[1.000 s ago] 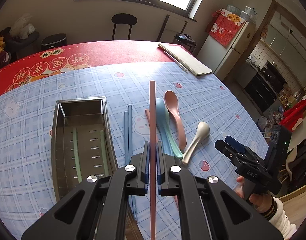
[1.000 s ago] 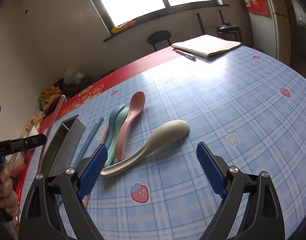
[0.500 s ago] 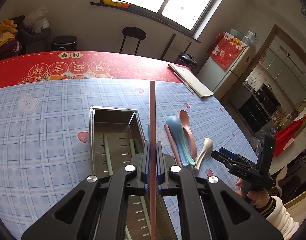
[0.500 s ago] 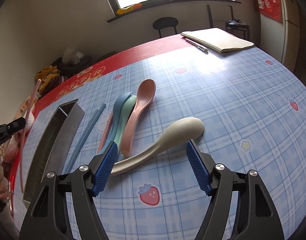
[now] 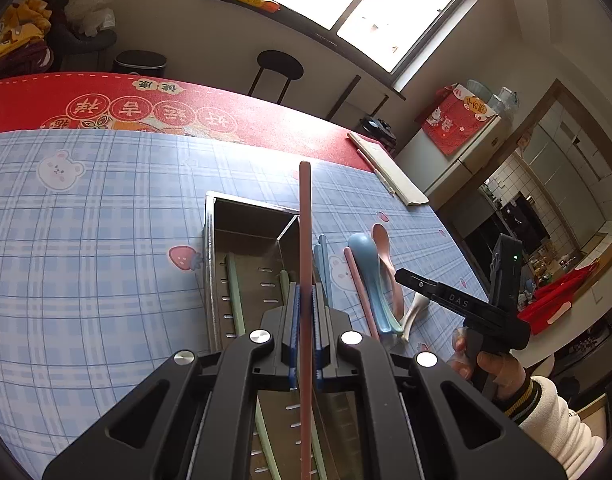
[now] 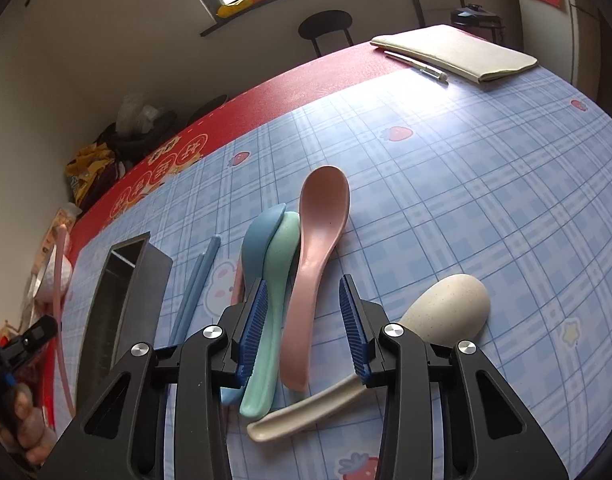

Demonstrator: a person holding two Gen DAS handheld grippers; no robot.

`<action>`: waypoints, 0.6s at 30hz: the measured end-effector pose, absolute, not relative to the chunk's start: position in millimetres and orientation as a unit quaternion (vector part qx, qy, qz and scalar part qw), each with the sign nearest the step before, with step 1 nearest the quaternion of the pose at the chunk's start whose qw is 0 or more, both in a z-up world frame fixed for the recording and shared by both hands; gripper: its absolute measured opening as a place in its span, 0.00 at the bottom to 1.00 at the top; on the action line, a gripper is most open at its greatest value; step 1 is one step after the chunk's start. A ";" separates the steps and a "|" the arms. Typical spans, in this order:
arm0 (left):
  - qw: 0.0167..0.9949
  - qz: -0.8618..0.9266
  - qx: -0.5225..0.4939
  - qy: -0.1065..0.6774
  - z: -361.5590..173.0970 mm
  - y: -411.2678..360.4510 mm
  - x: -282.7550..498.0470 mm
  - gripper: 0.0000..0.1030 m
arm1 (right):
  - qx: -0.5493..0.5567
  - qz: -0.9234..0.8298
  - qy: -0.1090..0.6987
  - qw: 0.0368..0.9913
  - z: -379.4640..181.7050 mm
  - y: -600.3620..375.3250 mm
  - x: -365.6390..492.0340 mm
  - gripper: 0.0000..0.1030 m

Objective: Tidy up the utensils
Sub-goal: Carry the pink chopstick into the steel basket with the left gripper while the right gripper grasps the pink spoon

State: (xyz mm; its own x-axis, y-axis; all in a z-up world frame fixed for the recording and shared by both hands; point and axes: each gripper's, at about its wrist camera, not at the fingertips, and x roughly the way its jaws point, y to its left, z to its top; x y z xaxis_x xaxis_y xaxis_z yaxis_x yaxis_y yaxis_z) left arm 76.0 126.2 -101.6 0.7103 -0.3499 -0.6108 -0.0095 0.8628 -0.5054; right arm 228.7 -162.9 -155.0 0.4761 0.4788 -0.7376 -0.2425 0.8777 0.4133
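Pink chopstick (image 5: 305, 240) points straight ahead along the left gripper (image 5: 305, 312).

A table covered in blue plaid cloth (image 6: 486, 184), red cloth (image 5: 266, 120) at its far edge, bears a steel perforated tray (image 5: 246, 240) at left, blue chopsticks (image 6: 198, 284), blue (image 6: 258, 240), mint (image 6: 278, 272), pink (image 6: 314, 248) and beige (image 6: 438, 312) spoons, and far right a tan folded notebook (image 6: 458, 50) with a pen (image 6: 418, 65).
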 end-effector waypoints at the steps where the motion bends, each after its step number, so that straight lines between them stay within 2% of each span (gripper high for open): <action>1: 0.892 -0.095 -0.245 0.368 -102.0 127.2 76.2 0.06 | 0.135 0.208 0.471 0.847 -158.1 -162.8 231.6 0.32; 12: 0.889 -0.093 -0.253 0.371 -105.4 135.2 75.4 0.06 | 0.155 0.181 0.481 0.843 -168.9 -158.6 242.8 0.18; 18: 0.886 -0.091 -0.252 0.379 -109.7 132.4 76.2 0.06 | 0.107 0.170 0.482 0.853 -165.2 -143.9 244.7 0.17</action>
State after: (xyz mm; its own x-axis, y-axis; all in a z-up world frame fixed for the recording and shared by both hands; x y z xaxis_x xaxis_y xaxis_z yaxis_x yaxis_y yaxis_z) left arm 76.2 132.4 -109.7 0.6967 -0.3516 -0.6253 -0.0299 0.8567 -0.5149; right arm 244.7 -143.9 -165.2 0.4777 0.3938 -0.7853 -0.1867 0.9190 0.3473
